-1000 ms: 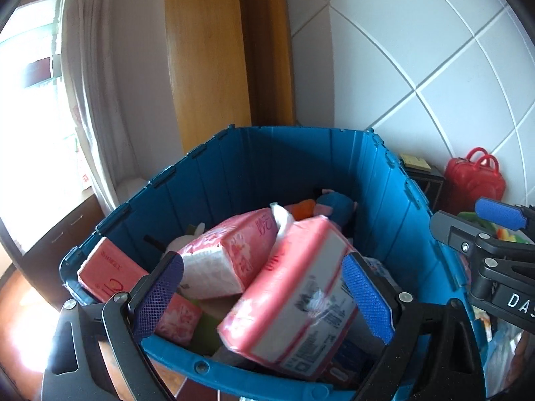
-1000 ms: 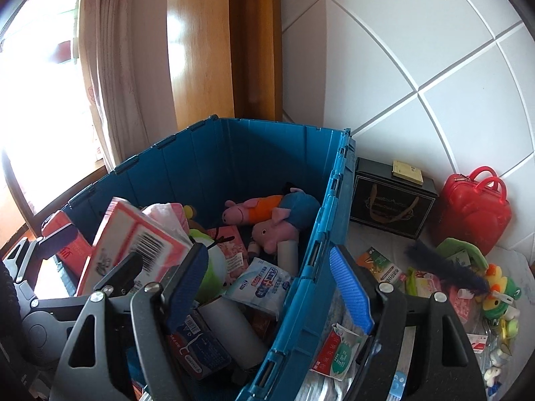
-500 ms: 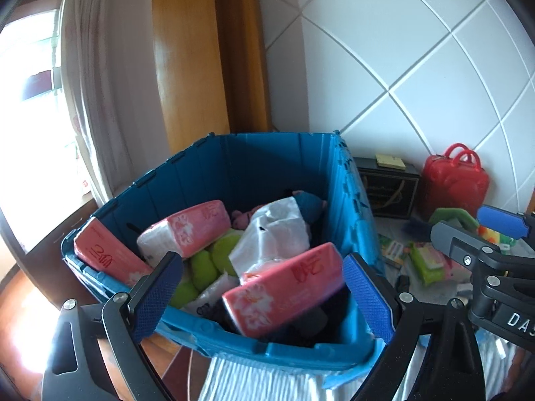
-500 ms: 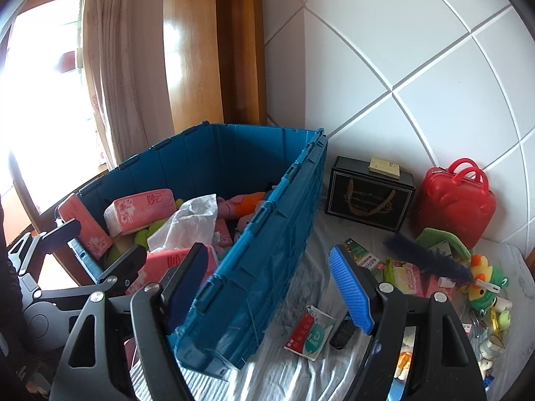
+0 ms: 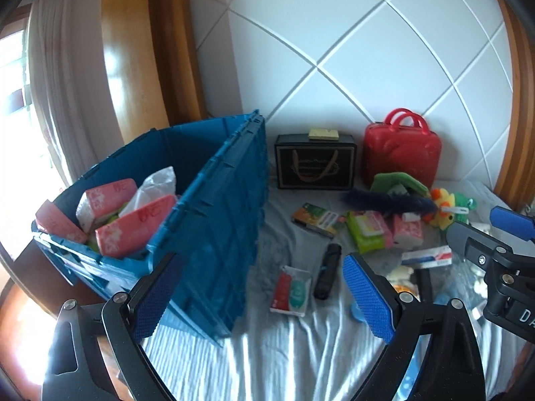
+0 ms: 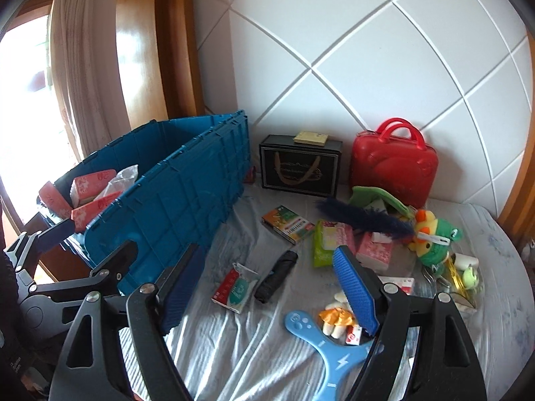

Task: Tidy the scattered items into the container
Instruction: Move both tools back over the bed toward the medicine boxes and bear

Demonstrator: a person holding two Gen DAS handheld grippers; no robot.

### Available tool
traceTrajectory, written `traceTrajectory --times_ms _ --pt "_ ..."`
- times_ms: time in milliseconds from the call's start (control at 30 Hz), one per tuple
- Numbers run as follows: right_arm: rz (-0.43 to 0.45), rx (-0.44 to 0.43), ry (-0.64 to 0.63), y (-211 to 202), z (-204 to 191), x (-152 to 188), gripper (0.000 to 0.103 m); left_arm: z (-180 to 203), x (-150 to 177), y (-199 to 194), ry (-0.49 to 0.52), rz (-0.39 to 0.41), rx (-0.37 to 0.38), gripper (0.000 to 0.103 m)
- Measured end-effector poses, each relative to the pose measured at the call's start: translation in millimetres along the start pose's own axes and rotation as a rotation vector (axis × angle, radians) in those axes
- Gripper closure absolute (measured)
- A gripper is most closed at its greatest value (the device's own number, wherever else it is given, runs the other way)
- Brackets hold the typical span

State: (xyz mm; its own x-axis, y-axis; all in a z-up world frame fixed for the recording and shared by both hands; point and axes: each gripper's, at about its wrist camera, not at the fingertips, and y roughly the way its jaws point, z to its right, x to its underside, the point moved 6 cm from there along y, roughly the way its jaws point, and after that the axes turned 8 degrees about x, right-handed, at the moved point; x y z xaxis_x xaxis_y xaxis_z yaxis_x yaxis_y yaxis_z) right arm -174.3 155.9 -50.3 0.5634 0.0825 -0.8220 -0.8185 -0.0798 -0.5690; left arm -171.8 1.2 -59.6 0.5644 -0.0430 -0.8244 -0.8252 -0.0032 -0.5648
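Note:
A blue crate (image 5: 214, 227) stands on the bed at left, holding pink tissue packs (image 5: 133, 227) and a plastic bag; it also shows in the right wrist view (image 6: 180, 193). My left gripper (image 5: 264, 297) is open and empty, above the bed beside the crate. My right gripper (image 6: 267, 290) is open and empty over scattered items: a red-green packet (image 6: 234, 287), a black folded umbrella (image 6: 276, 275), a blue boomerang (image 6: 327, 357), a green wipes pack (image 6: 326, 242), a pink tissue pack (image 6: 374, 250).
A black gift box (image 6: 301, 165) and red toy case (image 6: 393, 163) stand against the white padded headboard. A dark feather duster (image 6: 364, 217), a duck plush (image 6: 431, 237) and small toys lie at right. Curtain and wooden frame are at left.
Both grippers have pulled back and swung right, from over the crate to above the bed. A pink tissue pack that sat between the left fingers now lies in the crate.

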Motion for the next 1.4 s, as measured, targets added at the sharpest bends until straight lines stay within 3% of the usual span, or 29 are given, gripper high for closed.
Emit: traceTrajectory --times_ms 267,433,733,900,1067,1167,1400 --pt "-0.111 0.123 0.081 -8 111 66 0.024 102 56 23 0.061 -0.131 0.097 0.006" --pt "-0.180 0.197 0.157 -10 166 105 0.024 145 82 41 0.127 -0.210 0.144 0.006" --pt "-0.267 0.339 0.257 -17 233 146 0.024 167 81 71 0.165 -0.253 0.209 0.006" --pt "-0.313 0.390 0.302 -15 262 167 0.023 175 94 97 0.171 -0.319 0.200 0.006" --pt "-0.379 0.401 0.310 0 295 188 0.022 194 110 119 0.166 -0.384 0.184 0.006" --pt "-0.419 0.390 0.295 19 319 198 0.014 211 125 134 0.129 -0.446 0.175 0.006" --pt "-0.513 0.267 0.199 71 366 219 0.014 267 173 154 0.071 -0.587 0.136 0.006"
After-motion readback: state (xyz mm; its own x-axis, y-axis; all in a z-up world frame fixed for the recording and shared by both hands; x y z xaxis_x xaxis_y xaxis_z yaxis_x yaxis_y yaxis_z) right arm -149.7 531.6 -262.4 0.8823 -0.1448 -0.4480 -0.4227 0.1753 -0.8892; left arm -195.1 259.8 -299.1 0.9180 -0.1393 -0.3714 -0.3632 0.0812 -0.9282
